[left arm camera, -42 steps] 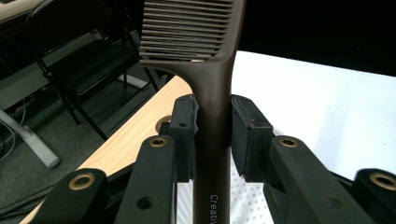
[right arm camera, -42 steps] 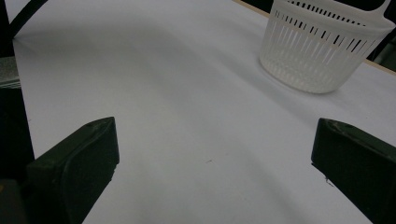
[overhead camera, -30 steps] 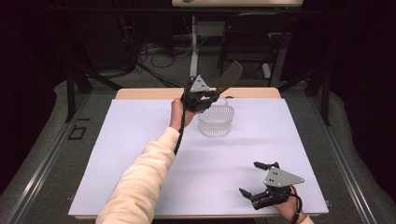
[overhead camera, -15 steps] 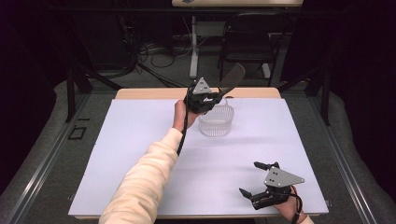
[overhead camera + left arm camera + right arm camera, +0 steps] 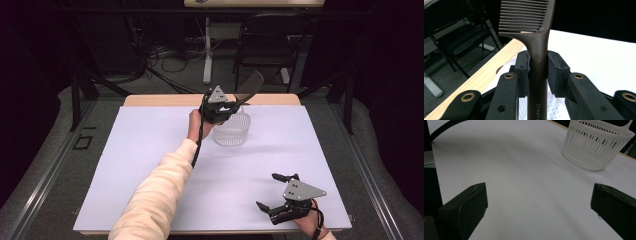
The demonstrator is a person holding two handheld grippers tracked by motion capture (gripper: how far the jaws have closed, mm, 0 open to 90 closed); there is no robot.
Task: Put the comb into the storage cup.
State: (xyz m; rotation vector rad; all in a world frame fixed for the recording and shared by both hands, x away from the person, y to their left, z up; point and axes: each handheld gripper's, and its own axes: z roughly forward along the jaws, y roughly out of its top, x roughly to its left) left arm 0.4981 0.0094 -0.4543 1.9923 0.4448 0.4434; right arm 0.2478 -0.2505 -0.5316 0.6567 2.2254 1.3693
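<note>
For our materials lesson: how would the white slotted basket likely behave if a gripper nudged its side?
The basket looks like thin plastic with slotted walls, so it is probably light and would likely slide on the smooth white table rather than resist. It looks wider than tall with a flat base, so tipping seems unlikely. Its thin rim might flex a little.
</note>
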